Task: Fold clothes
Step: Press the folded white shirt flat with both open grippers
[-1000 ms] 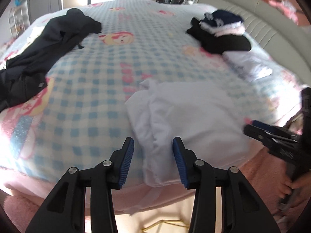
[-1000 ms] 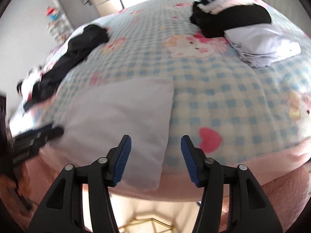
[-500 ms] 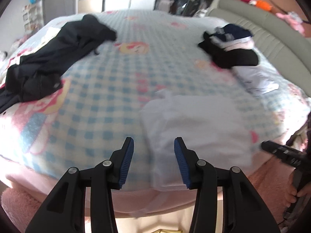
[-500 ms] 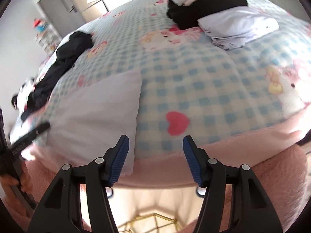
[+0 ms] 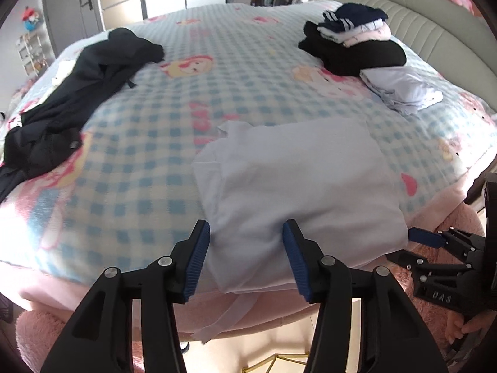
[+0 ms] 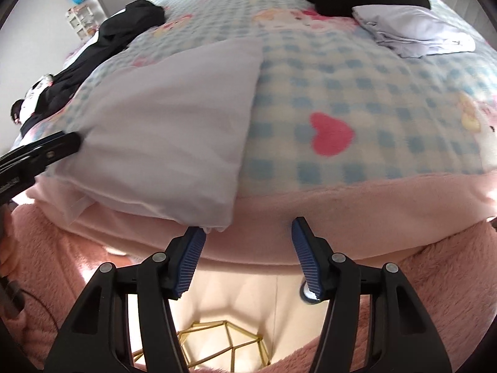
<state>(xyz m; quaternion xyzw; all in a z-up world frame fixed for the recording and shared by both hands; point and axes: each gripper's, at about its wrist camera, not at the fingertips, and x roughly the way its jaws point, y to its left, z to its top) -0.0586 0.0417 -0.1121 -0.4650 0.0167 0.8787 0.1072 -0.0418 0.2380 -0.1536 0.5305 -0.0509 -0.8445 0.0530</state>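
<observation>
On the bed [image 5: 130, 168], a white garment [image 5: 295, 180] lies part-folded at the near edge with both left tongs [image 5: 245, 258] and right tongs [image 6: 248, 255] wide open, empty, while beyond it folded stacks [image 5: 357, 46] sit and a black garment [image 5: 77, 93] sprawls unfolded.

Left gripper [image 5: 245, 233] hovering wide open at the bed's edge.
White garment [image 5: 298, 186] is lying folded on the checkered blanket [image 5: 139, 168], right gripper [image 5: 425, 237] nudging its corner.

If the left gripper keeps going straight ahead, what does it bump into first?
Probably the white garment. The left gripper is open and points at its near edge, which hangs over the side of the bed. Depth is hard to judge, but nothing else shows between them.
</observation>
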